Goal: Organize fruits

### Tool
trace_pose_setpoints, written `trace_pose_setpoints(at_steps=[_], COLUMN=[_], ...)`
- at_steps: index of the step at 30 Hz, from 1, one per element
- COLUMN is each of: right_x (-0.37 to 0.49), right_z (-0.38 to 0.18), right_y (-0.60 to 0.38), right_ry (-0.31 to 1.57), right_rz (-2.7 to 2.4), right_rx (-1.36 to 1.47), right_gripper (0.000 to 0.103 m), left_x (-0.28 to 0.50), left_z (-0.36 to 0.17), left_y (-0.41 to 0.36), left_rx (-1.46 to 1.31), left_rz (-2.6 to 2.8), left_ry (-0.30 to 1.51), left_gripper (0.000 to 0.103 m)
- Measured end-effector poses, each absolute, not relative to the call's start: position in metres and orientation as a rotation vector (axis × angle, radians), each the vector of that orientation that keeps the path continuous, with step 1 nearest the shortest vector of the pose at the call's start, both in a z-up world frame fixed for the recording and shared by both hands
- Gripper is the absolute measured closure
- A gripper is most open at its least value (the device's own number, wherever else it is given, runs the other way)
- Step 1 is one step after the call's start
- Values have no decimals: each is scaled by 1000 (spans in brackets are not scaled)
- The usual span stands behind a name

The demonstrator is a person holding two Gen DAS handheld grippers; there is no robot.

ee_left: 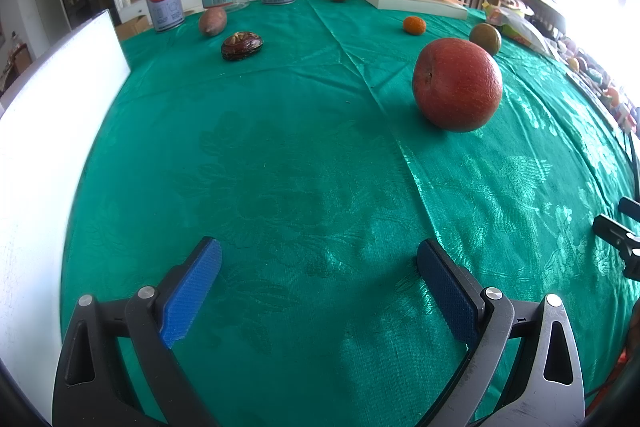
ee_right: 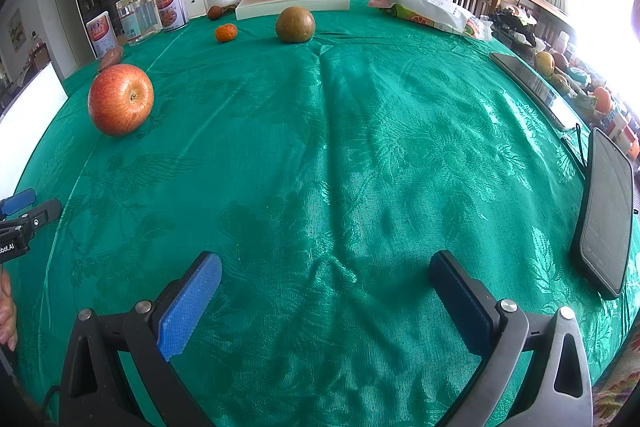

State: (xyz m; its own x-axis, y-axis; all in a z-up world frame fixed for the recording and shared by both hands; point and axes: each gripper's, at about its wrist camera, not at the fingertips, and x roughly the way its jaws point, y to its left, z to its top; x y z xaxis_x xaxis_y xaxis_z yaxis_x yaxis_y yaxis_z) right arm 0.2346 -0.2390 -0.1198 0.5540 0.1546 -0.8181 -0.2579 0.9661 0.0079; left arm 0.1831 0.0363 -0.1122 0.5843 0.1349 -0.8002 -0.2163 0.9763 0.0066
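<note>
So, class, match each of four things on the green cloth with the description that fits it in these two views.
Things:
1. apple
2. small orange fruit
3. dark nut-topped piece
4. phone

Descriptions:
A. black, by the right tool
B. red, the largest fruit
C. brown, near the sweet potato
D. orange, near the white book

Pairs: 1-B, 2-D, 3-C, 4-A

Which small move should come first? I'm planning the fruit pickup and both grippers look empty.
Probably ease the left gripper forward and to its right toward the red apple. Its fingers stand wide open and empty, and the apple sits nearest, alone on the green tablecloth.
</note>
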Motion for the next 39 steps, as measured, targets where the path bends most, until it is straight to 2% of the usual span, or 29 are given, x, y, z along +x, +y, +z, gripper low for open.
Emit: trace_pose_setpoints(at_steps=[16,20,25,33,34,35,37,39], right_x=[235,235,235,234,234,234,234,234], right_z=[-120,-120,-120,-120,-120,-120,-120,-120], right_y=[-239,-239,-239,-239,-239,-239,-239,-239], right_ry=[953,953,953,953,953,953,953,953], right_rz=[244,244,245,245,245,245,244,244], right_rx=[-117,-118,-118,-118,-118,-118,-118,-118], right_gripper=[0,0,0,0,0,0,0,0], left_x=[183,191,238,309,310,309,307,303], left_z=[-109,-76,-47,-81,-83,-84,-84,-84], left_y=[32,1,-30,-46,-43,-40,-34,-24], left_rx=[-96,-31,41,62,45,29,2,-52], left_rz=[154,45,20,40,40,34,10,-4], left_ry=[925,846,813,1003,1009,1007,1011,1018], left_gripper=[5,5,5,6,9,36,41,42])
